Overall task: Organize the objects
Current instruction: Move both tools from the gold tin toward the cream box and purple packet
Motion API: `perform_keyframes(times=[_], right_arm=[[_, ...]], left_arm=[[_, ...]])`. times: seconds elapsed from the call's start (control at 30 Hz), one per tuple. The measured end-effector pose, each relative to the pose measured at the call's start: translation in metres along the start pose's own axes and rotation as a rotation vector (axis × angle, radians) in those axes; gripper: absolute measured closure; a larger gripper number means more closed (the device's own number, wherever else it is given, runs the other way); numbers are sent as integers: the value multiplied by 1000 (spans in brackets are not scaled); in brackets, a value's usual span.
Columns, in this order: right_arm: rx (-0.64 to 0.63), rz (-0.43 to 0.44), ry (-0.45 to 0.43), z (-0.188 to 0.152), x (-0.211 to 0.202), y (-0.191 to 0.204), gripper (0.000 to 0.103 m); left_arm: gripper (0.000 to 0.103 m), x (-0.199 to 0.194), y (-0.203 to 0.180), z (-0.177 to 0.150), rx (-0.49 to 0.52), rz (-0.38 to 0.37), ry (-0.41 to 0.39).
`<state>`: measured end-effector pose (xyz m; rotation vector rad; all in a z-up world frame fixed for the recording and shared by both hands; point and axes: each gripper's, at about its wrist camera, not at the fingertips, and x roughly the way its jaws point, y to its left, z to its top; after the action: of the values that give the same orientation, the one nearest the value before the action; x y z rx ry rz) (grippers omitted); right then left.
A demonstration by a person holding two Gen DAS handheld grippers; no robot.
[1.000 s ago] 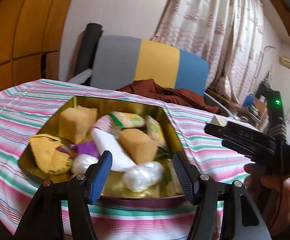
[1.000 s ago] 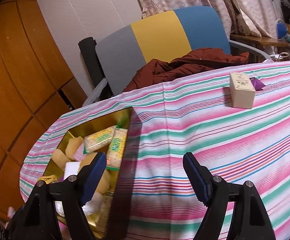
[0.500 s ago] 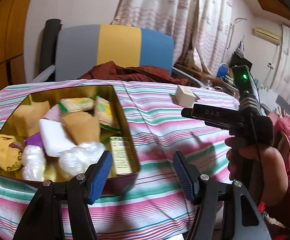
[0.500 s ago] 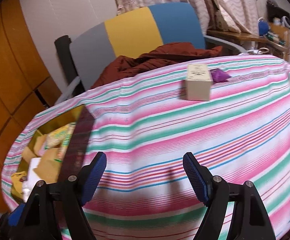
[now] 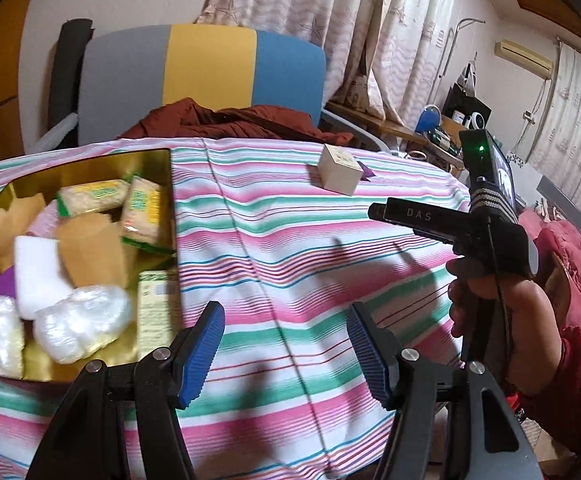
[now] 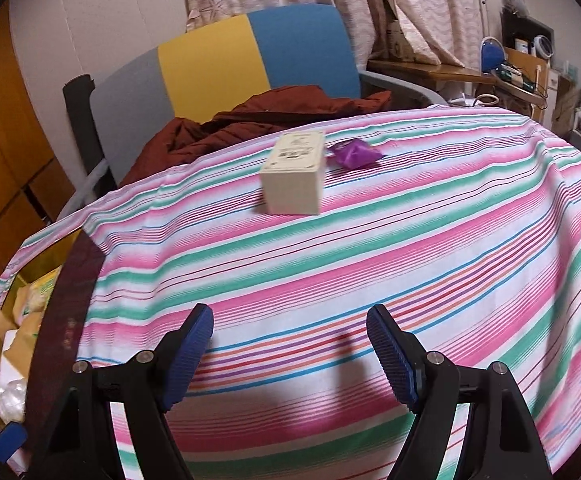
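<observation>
A gold tin (image 5: pixel 70 176) (image 6: pixel 70 280) sits at the left of the striped table, filled with several packets, tan blocks and white wrapped lumps. A cream box (image 5: pixel 339 172) (image 6: pixel 295 176) lies on the cloth farther back, with a small purple wrapper (image 5: pixel 368 174) (image 6: pixel 355 154) right beside it. My left gripper (image 5: pixel 284 340) is open and empty, hovering over bare cloth just right of the tin. My right gripper (image 6: pixel 290 344) is open and empty too, low over the cloth, well short of the cream box. The right tool and the hand (image 5: pixel 494 300) holding it show in the left wrist view.
A grey, yellow and blue chair (image 5: pixel 202 68) (image 6: pixel 250 56) stands behind the table with a dark red garment (image 5: pixel 226 120) (image 6: pixel 258 116) draped on it. A cluttered desk (image 6: pixel 510 68) and curtains fill the back right. Red bedding (image 5: pixel 570 256) lies at the right.
Both views swung rightward from the tin toward the cream box. The tin slid to the left edge in each view, and the box now sits nearer and larger ahead of the right gripper.
</observation>
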<state>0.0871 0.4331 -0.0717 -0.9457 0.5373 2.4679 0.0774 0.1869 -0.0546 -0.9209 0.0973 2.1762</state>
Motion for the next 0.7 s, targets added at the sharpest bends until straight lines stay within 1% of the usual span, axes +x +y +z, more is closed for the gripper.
perform_keyframes(times=[0.23,0.4,0.57,0.63,0.67,0.7], right_arm=[[2,-33,-14,11,6,-21,22],[-8,-70,-24,21,10,-39,21],[-9,-126,-42,32,18,-59,21],[7,-141,-55,35,21,-68,21],[14,-156,-61,35,22,-71,21],[23,-172,-67,35,24,-75,21]], left_arm=[[39,28,-16,15,-4,-53,47],[39,51,-29,25,7,-74,81],[38,77,-41,46,24,-77,89],[35,90,-45,56,18,-79,94],[31,97,-47,62,16,-80,97],[25,102,-48,66,17,-76,98]])
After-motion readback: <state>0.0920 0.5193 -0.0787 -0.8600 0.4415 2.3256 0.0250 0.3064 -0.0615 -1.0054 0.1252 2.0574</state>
